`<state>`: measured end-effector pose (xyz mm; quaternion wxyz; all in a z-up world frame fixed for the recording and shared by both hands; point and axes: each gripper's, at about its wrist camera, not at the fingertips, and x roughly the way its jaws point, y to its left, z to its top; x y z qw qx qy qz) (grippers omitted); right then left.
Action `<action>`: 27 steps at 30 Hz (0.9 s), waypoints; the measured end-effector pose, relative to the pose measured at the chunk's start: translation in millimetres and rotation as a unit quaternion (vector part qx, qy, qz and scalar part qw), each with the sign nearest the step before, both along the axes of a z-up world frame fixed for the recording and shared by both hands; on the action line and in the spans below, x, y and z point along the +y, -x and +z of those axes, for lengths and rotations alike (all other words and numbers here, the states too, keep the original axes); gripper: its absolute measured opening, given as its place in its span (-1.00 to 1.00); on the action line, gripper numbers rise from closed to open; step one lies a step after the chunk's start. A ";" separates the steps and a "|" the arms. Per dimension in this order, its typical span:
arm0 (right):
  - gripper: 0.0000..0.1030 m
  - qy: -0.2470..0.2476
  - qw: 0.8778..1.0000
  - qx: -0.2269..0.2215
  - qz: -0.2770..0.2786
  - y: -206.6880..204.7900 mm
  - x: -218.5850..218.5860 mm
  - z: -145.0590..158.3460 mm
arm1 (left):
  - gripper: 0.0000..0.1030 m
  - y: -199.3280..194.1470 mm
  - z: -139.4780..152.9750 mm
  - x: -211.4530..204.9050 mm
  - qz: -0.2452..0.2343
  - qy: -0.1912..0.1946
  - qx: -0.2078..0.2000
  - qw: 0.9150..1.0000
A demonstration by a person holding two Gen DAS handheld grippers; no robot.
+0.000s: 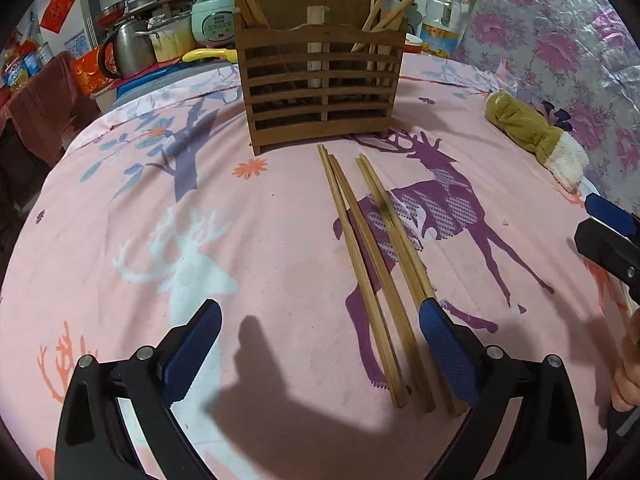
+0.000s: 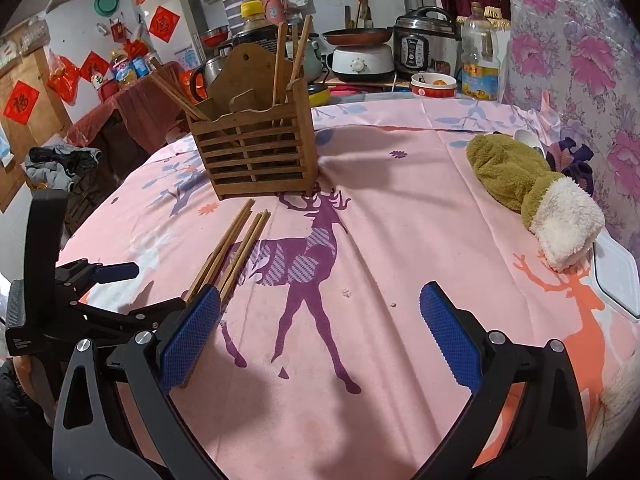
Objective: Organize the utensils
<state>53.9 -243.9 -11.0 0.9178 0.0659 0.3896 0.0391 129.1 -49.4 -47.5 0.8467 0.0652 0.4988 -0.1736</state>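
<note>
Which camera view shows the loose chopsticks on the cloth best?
The left wrist view. There the chopsticks lie nearly full length in the middle, ending before the holder. In the right wrist view the chopsticks are foreshortened, and the right gripper's left finger hides their near ends.

I am holding my left gripper [image 1: 320, 354] low over the pink surface [image 1: 240, 240] with its jaws wide apart. Four chopsticks [image 1: 372, 272] are lying side by side between them, pointing at the wooden holder [image 1: 320, 92], which is holding more sticks.
</note>
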 end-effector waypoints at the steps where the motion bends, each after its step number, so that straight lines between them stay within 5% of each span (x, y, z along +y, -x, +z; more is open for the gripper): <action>1: 0.87 0.000 1.000 0.001 0.000 -0.1 0.1 -0.4 | 0.89 -0.6 -0.6 -0.1 -0.001 0.003 0.003 1.000; 6: 0.87 -0.004 1.000 0.010 0.000 -2.9 -0.4 -3.8 | 0.89 -5.5 -5.5 -2.8 -0.005 0.013 0.020 1.000; 14: 0.87 0.001 1.000 0.021 0.010 -3.3 3.5 -8.1 | 0.89 -24.2 -16.6 2.9 0.040 -0.045 0.013 0.998; 19: 0.87 0.019 0.997 0.044 0.060 -3.6 22.8 -17.9 | 0.89 -41.4 -14.8 43.4 0.098 0.007 0.039 0.994; 27: 0.86 0.143 0.970 0.055 0.188 15.8 96.8 -47.5 | 0.89 -43.2 -10.2 51.4 0.106 0.018 0.039 0.993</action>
